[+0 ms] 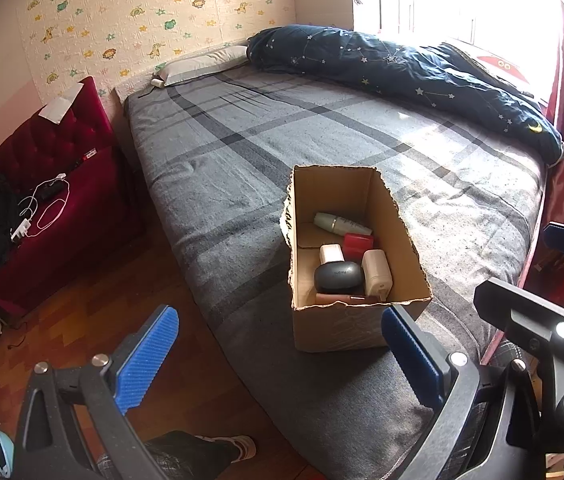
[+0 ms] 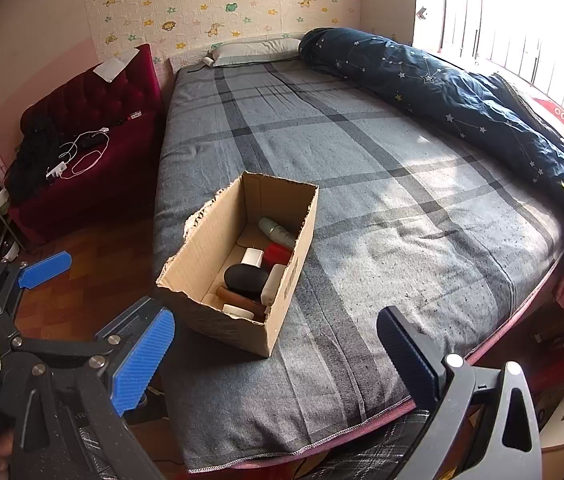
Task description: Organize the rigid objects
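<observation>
Closest thing in both views is just the blue ribbed pads. The left gripper (image 1: 277, 354) has its jaws spread wide with nothing between them, and the right gripper (image 2: 273, 354) is the same, wide open and empty.

Moving out from there, the open brown cardboard box (image 1: 362, 320) sits on the grey plaid bedsheet (image 1: 241, 152) near the foot edge of the bed. It's ahead of both grippers, just past the left one's right pad (image 1: 410, 354), while from the right gripper it's ahead and off to the left. So I'd call the left the nearer one. The box's long axis runs away from the left gripper toward the headboard.

Inside the box: a dark grey oval case (image 1: 338, 276) near the front wall, a white rectangular charger-looking block (image 1: 378, 272) beside it, a smaller white cube (image 1: 330, 254), a red box (image 1: 358, 245) behind those, and a pale green and white bottle (image 1: 342, 223) lying on its side at the back, long axis roughly across the box.

Nothing loose on the sheet around the box, so sorting looks mostly done to me.
</observation>
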Motion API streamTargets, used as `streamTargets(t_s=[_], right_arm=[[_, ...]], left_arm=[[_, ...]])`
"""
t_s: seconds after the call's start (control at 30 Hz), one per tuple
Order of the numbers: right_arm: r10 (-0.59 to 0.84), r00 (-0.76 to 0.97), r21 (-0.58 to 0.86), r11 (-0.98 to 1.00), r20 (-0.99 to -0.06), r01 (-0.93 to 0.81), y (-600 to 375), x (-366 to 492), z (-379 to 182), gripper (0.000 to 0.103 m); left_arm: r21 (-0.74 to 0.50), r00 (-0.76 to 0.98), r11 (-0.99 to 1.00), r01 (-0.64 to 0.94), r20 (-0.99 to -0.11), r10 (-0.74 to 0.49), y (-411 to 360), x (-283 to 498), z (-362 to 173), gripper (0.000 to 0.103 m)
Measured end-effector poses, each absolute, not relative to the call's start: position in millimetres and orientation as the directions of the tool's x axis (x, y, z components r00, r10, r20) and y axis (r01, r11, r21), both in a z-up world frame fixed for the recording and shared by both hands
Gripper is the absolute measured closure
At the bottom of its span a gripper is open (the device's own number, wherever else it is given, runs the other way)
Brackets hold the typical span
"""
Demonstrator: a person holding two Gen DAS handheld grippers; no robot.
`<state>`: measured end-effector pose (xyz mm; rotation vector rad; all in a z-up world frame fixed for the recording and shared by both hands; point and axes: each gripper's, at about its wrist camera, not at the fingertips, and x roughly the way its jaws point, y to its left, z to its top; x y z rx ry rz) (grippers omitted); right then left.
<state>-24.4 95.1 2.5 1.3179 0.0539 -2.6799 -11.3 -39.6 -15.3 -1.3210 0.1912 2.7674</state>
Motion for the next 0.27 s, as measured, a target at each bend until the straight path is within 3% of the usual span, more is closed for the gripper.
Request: streamTargets(t_s=[0.27], right_arm=[[-0.126, -0.597, 0.042, -0.987, -0.792, 0.153, 95.6, -23.8, 2.2, 0.000]], left_arm=[[0.075, -0.641, -0.989, -0.127, -0.768, 0.024, -37.2, -8.2, -12.0, 0.000]])
